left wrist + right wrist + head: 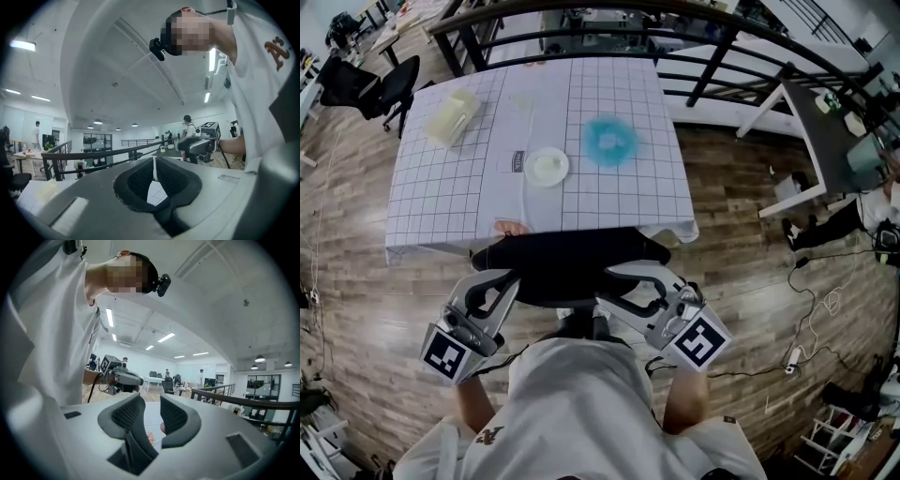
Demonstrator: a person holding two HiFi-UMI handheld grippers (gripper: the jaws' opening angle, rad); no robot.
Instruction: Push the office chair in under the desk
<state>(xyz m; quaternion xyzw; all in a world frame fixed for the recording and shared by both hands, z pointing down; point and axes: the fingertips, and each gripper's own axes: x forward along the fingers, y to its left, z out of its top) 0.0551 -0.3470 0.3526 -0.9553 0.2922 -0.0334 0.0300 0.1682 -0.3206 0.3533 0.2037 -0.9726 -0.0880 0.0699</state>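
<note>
The black office chair (567,261) stands just in front of me, its backrest at the near edge of the desk (441,202), which wears a white grid cloth. My left gripper (500,291) is at the backrest's left end and my right gripper (625,292) at its right end, both pointing roughly level. In the left gripper view the left gripper (153,165) has its pads meeting at the tips with nothing between them. In the right gripper view the right gripper (150,411) shows a gap between its pads, also with nothing in it.
On the desk sit a cream container (452,117), a white bowl (547,167) and a blue ring-shaped thing (611,141). A black railing (581,14) runs behind it. Another black chair (389,84) stands far left, a second desk (811,122) right, cables (811,300) on the floor.
</note>
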